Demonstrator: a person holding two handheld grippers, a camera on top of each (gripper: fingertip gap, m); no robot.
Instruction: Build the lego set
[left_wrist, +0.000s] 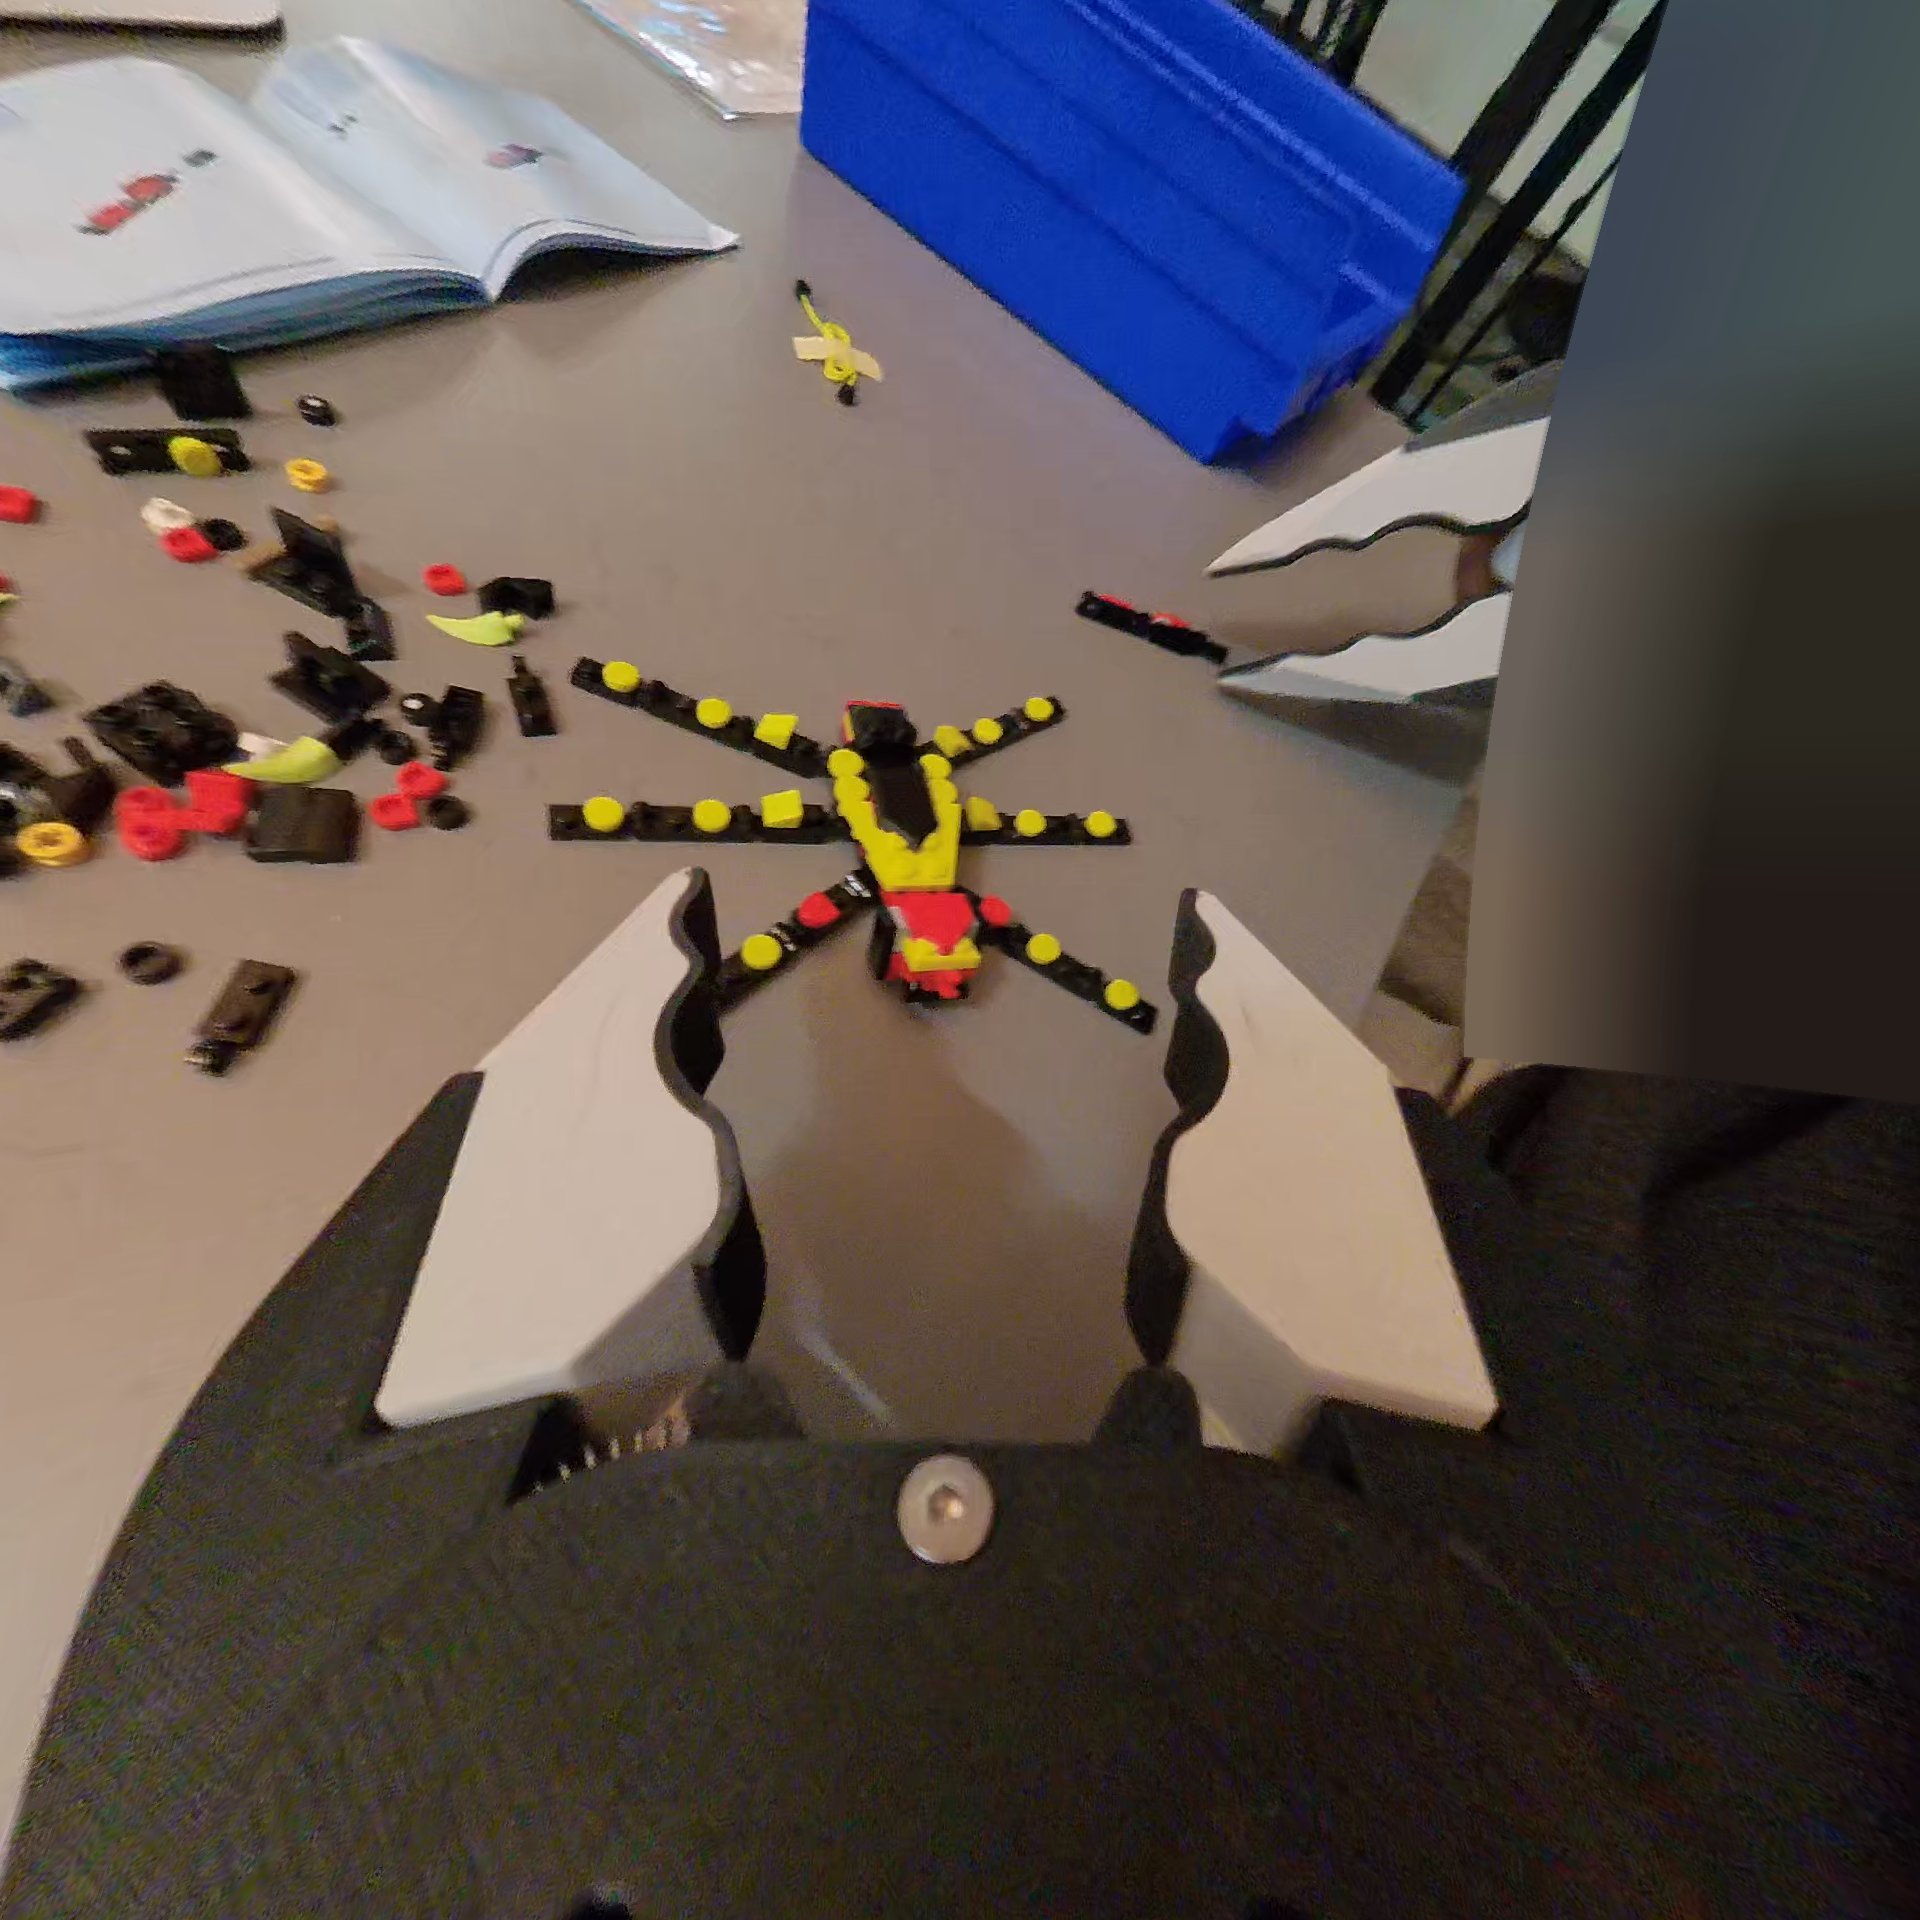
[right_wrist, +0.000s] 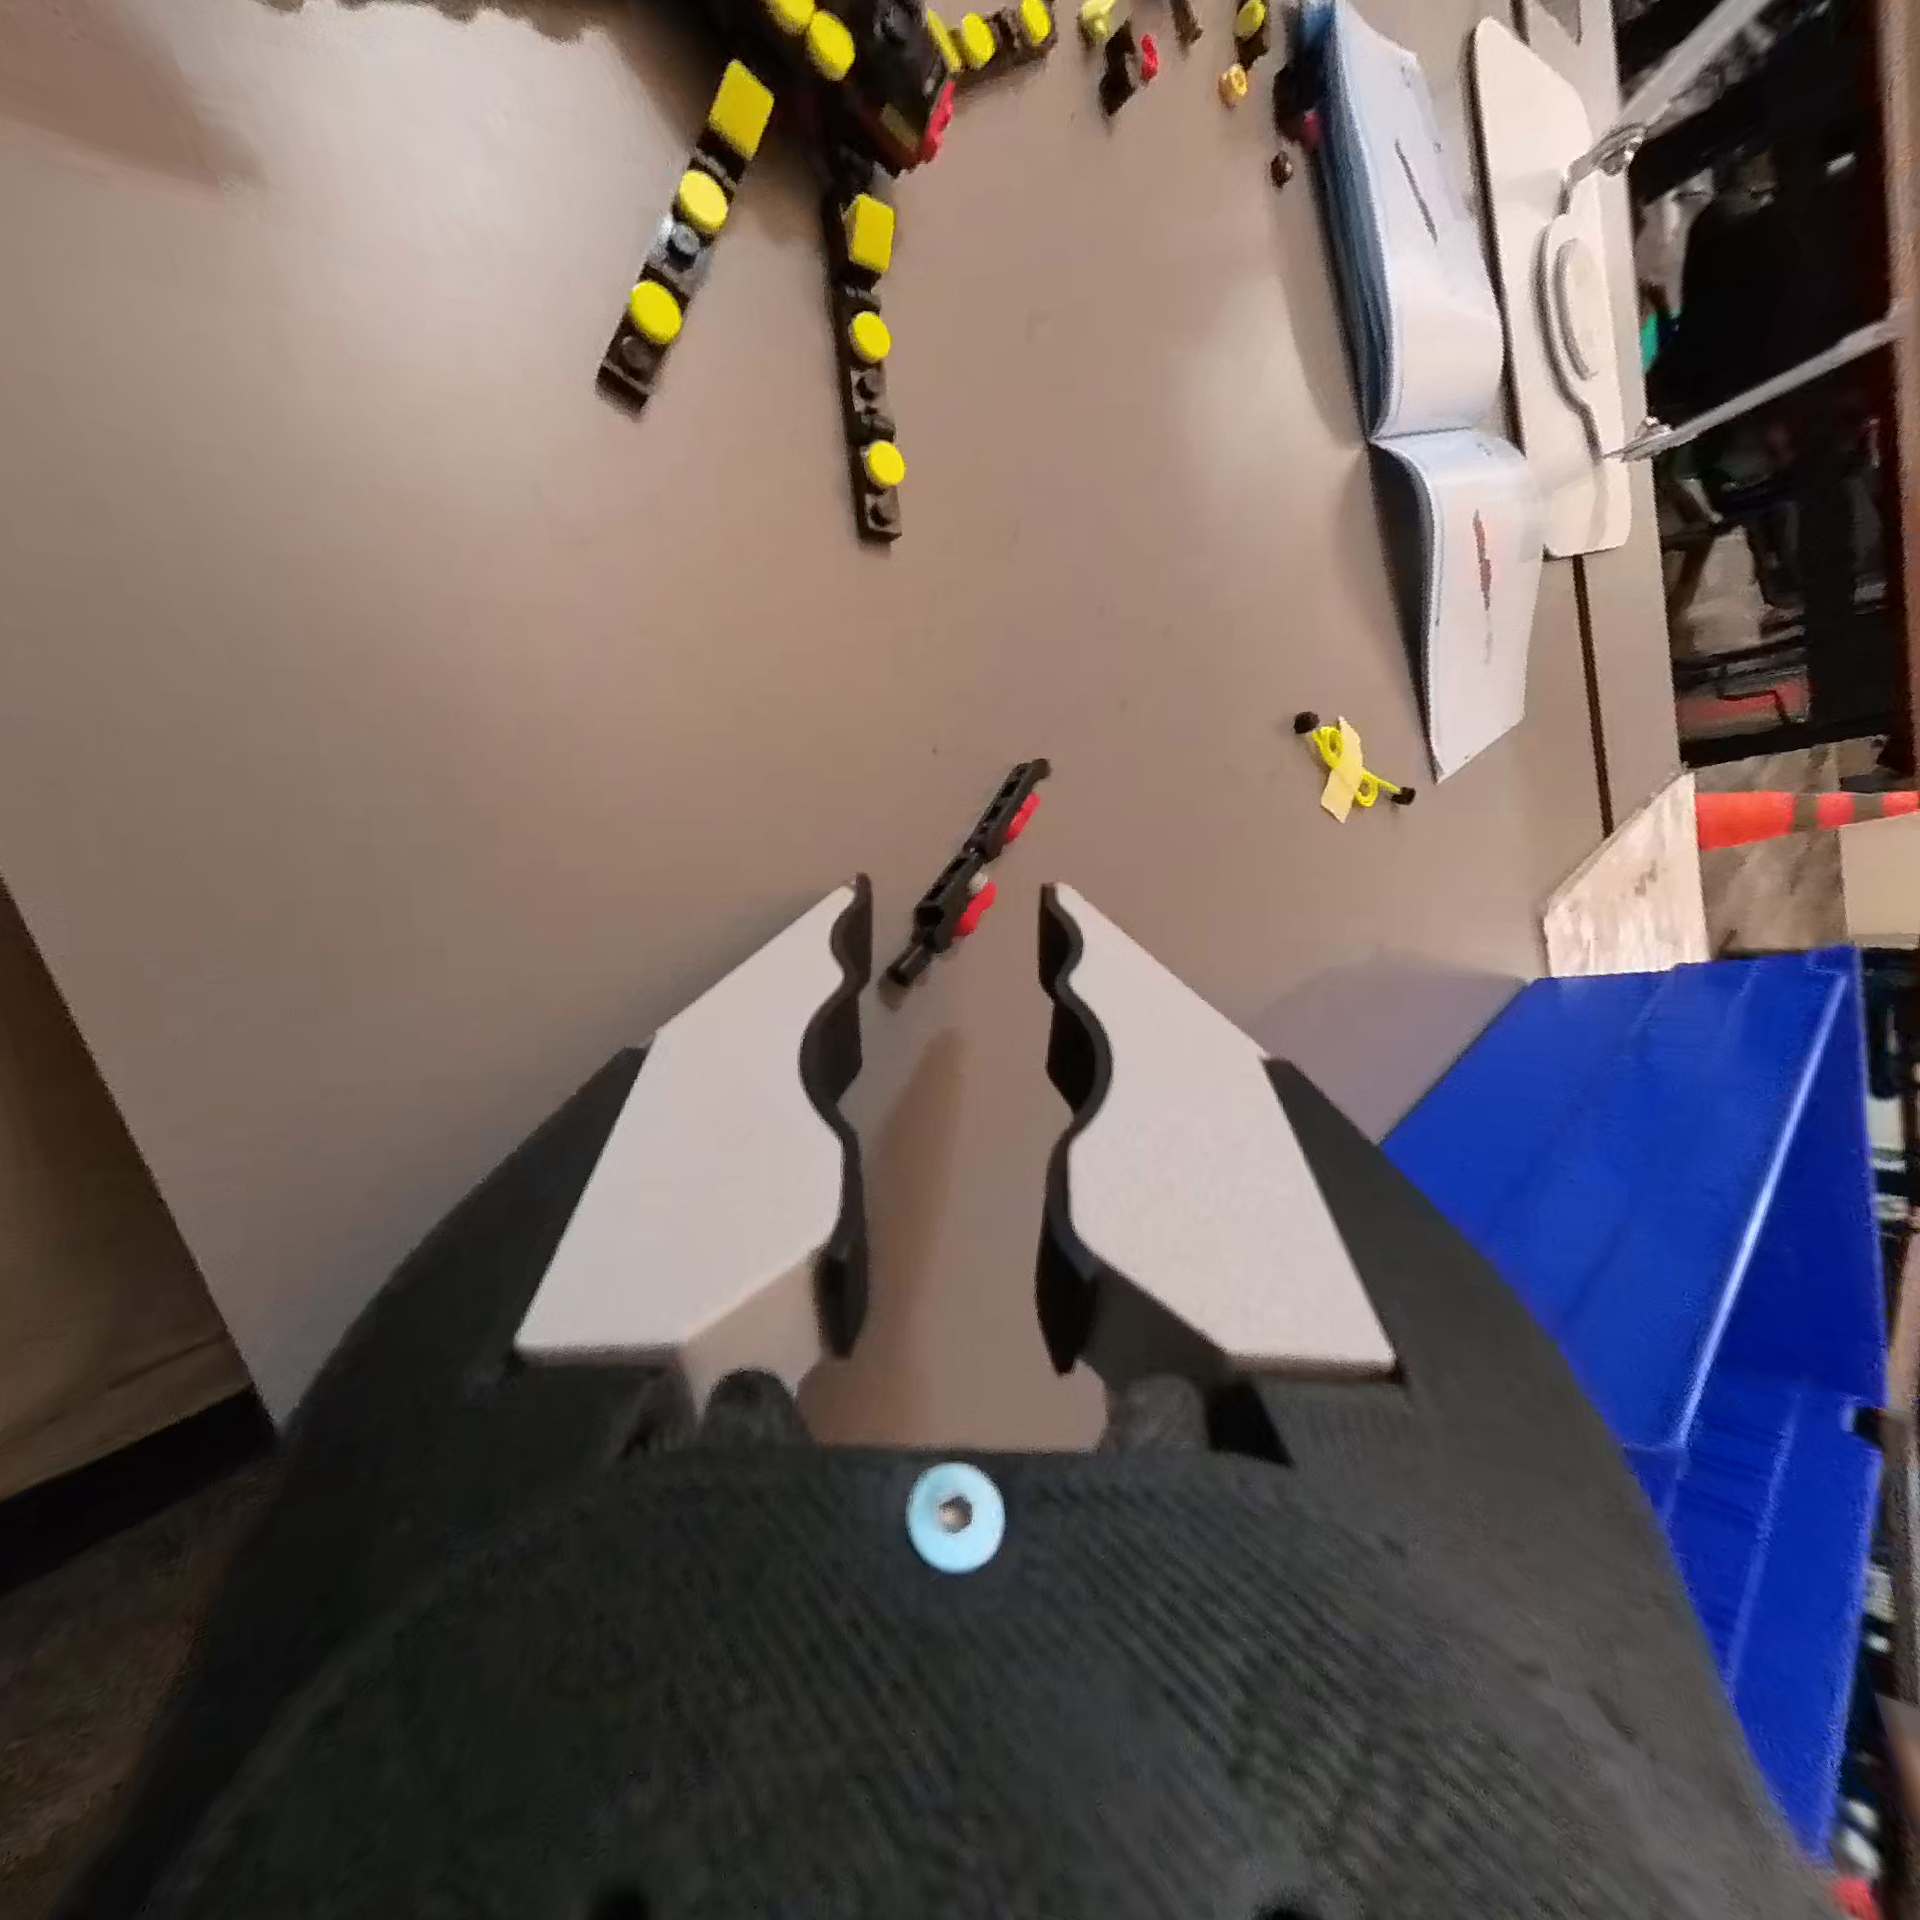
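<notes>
Between the right gripper (right_wrist: 951, 894) jaws — spread wide — lies a black strip (right_wrist: 971, 871).

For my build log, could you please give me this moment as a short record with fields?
model: spider-like black, yellow and red build flat on the grey table
left gripper: open, empty, just before the model
right gripper: open, empty, closing in on black strip with red studs
loose parts: scattered left of the model
booklet: open
bin: blue
</notes>
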